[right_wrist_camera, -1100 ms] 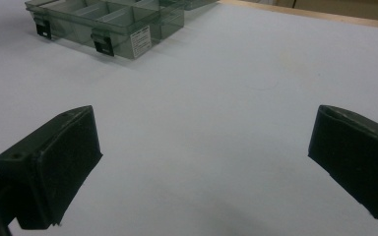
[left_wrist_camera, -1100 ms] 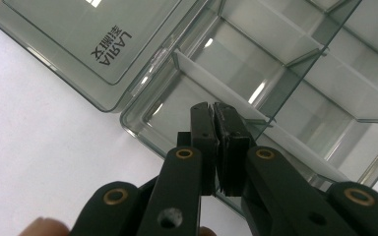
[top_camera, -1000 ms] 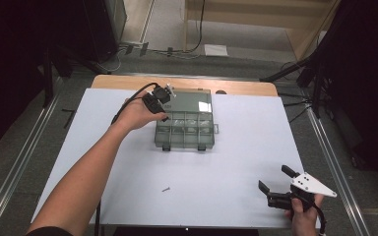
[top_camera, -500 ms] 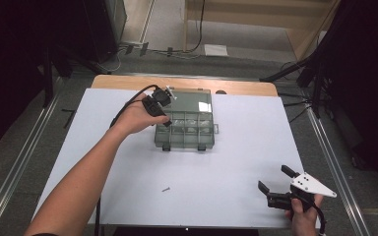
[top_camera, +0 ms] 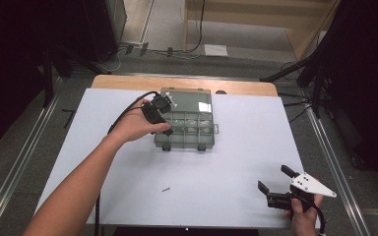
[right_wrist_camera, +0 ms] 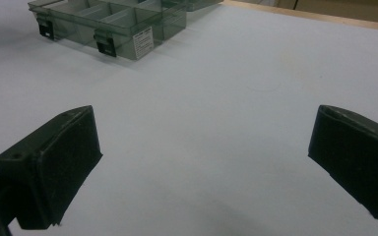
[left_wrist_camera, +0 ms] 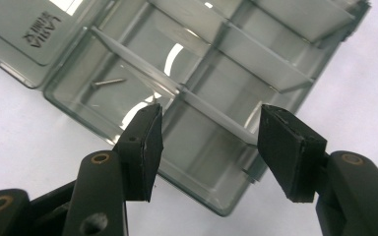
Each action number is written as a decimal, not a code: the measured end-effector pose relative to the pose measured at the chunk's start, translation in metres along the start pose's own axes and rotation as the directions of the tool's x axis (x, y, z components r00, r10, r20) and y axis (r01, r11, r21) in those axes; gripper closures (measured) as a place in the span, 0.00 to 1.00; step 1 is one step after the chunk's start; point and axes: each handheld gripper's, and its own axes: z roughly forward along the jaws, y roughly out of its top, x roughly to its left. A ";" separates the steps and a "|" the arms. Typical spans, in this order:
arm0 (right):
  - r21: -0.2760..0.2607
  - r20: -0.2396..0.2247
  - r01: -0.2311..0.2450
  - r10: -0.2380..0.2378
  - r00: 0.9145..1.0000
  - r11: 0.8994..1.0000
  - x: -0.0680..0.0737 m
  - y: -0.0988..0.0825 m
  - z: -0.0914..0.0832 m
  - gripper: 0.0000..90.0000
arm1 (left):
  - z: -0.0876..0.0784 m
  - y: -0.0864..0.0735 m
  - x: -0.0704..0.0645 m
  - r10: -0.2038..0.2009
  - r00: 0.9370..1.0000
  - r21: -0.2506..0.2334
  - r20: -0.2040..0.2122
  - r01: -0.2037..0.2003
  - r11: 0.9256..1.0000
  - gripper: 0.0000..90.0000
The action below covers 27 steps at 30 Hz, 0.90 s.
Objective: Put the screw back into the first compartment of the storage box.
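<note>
Left gripper view: left gripper [left_wrist_camera: 209, 142], jaws just opened with nothing between them, hovers over the box [left_wrist_camera: 216, 73]; a screw [left_wrist_camera: 107, 82] lies in its ten-o'clock compartment. Right gripper [top_camera: 275, 184] gapes wide at five o'clock.

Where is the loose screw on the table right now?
In the high view, the screw lies alone on the white table, nearer the person than the compartment box, left of centre.
</note>
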 end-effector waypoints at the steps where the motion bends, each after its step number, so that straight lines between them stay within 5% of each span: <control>1: -0.001 0.000 -0.002 0.002 1.000 1.000 0.000 0.000 0.000 0.00 | 0.000 -0.001 -0.001 0.005 1.000 0.004 0.002 -0.005 1.000 0.47; 11: -0.002 0.000 0.004 -0.004 1.000 1.000 0.000 0.000 0.000 0.00 | 0.001 -0.015 -0.011 -0.005 1.000 -0.004 0.000 0.005 1.000 0.18; 20: -0.002 0.000 0.001 -0.001 1.000 1.000 0.001 0.000 0.000 0.00 | 0.000 -0.029 -0.024 -0.009 0.999 0.006 -0.041 0.009 1.000 0.00; 27: -0.002 -0.001 0.001 -0.001 1.000 1.000 0.001 0.000 0.000 0.00 | -0.001 -0.036 -0.038 0.019 0.998 -0.001 -0.052 -0.019 1.000 0.00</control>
